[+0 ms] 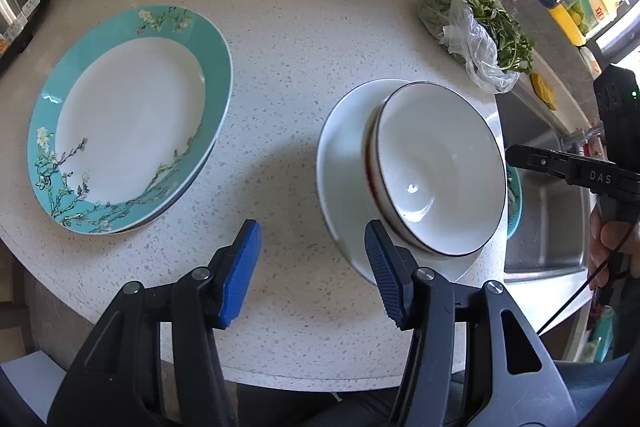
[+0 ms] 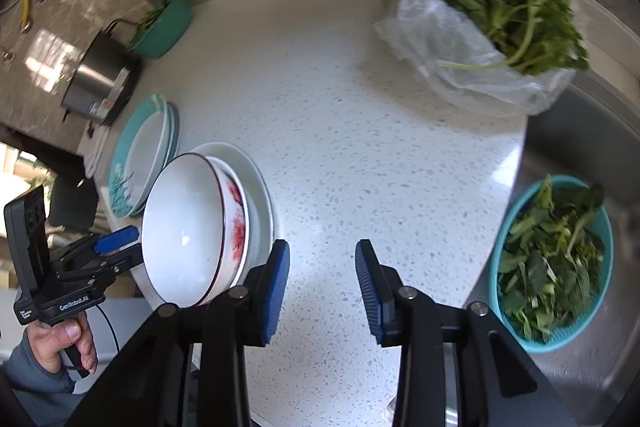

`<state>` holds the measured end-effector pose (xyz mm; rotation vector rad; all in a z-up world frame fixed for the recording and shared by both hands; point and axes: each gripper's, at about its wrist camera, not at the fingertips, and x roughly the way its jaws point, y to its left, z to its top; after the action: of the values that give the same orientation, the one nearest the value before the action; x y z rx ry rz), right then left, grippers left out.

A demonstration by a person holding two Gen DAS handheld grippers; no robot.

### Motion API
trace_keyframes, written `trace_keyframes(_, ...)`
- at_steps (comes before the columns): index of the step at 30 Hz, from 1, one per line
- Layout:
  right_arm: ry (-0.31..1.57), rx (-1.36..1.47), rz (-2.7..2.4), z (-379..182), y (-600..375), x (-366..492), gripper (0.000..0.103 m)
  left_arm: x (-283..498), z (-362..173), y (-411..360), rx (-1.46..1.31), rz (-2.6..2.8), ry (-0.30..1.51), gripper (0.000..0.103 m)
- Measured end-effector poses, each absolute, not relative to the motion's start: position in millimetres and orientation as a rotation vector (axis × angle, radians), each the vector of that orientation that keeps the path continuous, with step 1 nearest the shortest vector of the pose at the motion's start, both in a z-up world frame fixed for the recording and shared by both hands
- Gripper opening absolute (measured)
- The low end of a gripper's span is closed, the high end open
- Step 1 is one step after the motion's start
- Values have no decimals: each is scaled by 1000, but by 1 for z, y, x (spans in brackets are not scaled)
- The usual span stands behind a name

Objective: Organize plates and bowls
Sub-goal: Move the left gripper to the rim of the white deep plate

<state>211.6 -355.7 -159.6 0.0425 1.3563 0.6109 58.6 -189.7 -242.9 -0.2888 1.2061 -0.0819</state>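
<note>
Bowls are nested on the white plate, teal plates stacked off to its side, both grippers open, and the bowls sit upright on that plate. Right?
Not quite. The bowls are not upright: they lean on edge, mouths tipped sideways, against the white plate, as the right wrist view shows. The rest holds: teal plates stacked apart, left gripper and right gripper both open.

Both tools share one build. The left gripper has matte black plastic arms with triangular cut-outs, round silver pivot screws and ribbed blue pads. The right gripper matches it: black arms, silver screws, blue pads. In the left view, at 3 o'clock, its black body bears white letters "DAS" and a thin black cable. In the right view, at 8 o'clock, a bare hand in a grey sleeve shows beside a white-lettered black handle.
</note>
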Motion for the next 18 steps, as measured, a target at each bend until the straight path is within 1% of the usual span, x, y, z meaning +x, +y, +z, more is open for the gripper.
trace_keyframes(8,1378,25,709,-169,-346,211,37,57,-253,-192,-304,-14,1240,52)
trace_keyframes(12,1390,17,714,-173,-347,212,37,57,-262,-190,-319,-4,1242,54)
trace_keyframes(15,1389,12,726,-173,-345,212,38,56,-263,-189,-321,1,1236,54)
trace_keyframes(18,1377,11,726,-170,-343,211,38,51,-254,-183,-339,28,1179,54)
